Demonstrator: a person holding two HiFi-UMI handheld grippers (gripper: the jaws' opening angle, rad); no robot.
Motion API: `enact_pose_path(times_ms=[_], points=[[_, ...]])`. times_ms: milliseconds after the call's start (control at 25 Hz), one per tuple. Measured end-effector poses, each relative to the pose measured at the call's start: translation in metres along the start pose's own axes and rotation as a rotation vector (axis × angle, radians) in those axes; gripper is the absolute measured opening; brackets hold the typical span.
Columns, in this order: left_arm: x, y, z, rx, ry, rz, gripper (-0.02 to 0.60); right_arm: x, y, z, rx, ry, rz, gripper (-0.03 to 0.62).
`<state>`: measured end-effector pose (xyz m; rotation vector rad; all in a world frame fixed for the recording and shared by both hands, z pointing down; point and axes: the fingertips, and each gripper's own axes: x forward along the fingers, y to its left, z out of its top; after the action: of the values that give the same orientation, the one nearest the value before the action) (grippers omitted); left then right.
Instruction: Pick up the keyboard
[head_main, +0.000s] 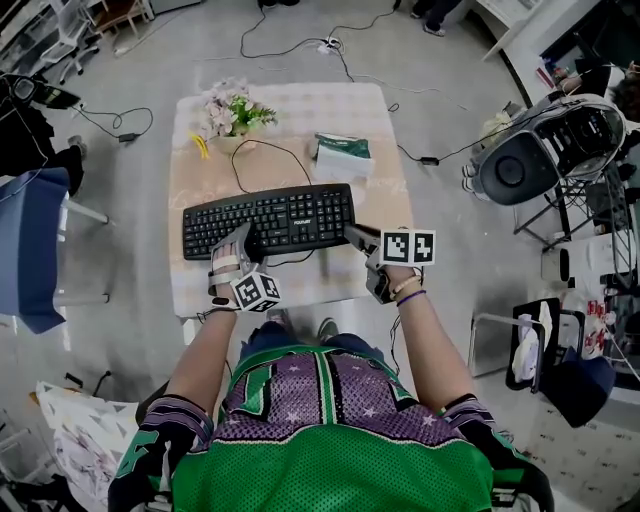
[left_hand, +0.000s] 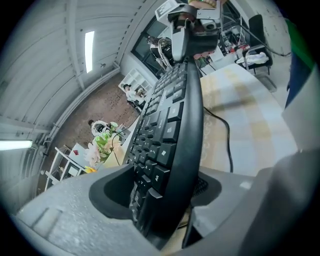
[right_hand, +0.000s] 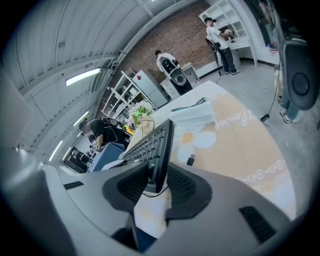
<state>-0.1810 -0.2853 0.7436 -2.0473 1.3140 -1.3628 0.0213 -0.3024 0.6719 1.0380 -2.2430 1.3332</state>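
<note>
- Keyboard (head_main: 270, 218): black, keys up, lying crosswise mid-table on the patterned cloth (head_main: 300, 105). Its cable (head_main: 262, 148) loops off toward the far side.
- right gripper (head_main: 352, 235): clamped on the keyboard's right end. The right gripper view shows one pad on the key side and the other on the underside, both pressing.
- left gripper (head_main: 243, 238): at the keyboard's near-left corner, jaws spread wide. The keyboard edge stands between them, with a clear gap between the key-side pad and the keys, so there is no grip.
- can't tell if the keyboard is off the cloth or resting on it.
- flowers (head_main: 235, 112) at the far-left corner of the cloth. A green tissue pack (head_main: 343, 150) sits just beyond the keyboard's right half, not touching it.
- person (head_main: 330, 440) in a green and purple jersey sits at the near edge.
</note>
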Motion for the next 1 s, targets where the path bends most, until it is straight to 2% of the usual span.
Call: enact_pose_path(times_ms=[280,400,680,1000], points=[[-0.006,0.021,0.005,0.059,-0.031,0.05,0.144,0.005,0.003,0.004,0.071,-0.03,0.027,0.129],[-0.007,0.024,0.004,0.102,-0.032,0.047,0.112,0.007,0.003,0.003,0.105,-0.043,0.039,0.129],[-0.005,0.021,0.004,0.184,-0.014,-0.022,0.1,-0.002,-0.004,0.011,0.101,-0.082,0.004,0.137],[-0.004,0.047,0.015,0.119,-0.025,-0.041,0.089,-0.025,-0.017,0.028,0.101,-0.155,-0.026,0.137]])
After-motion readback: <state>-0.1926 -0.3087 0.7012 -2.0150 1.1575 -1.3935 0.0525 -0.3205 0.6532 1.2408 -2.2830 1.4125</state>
